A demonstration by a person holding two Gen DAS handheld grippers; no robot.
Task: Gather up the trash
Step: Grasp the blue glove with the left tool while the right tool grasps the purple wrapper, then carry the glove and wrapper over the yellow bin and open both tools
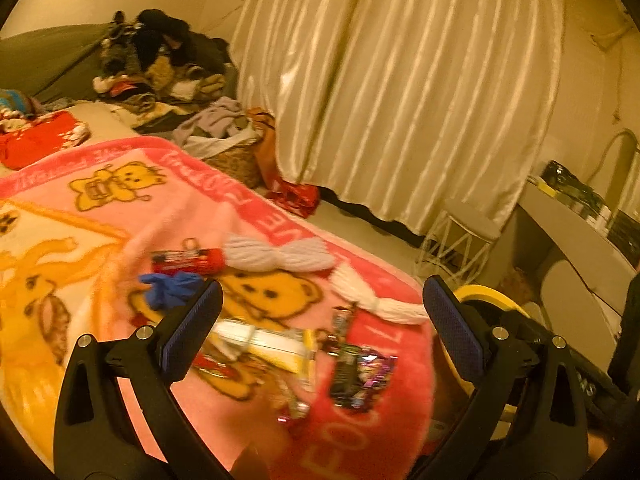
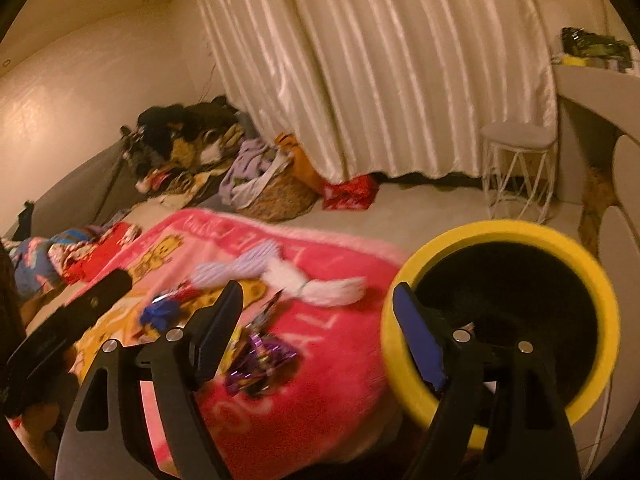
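While wrapper print blurs unreadably, left gripper [image 1: 322, 320] and right gripper [image 2: 318, 328] gape wide, empty.

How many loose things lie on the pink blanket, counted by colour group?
Red: 1, the red wrapper
Blue: 1, the blue crumpled piece
White or grey: 1, the knotted yarn bundle
Yellow-white: 1, the yellow-white packet
Purple-black: 1, the purple wrapper
Total: 5; smaller blurred scraps not counted.
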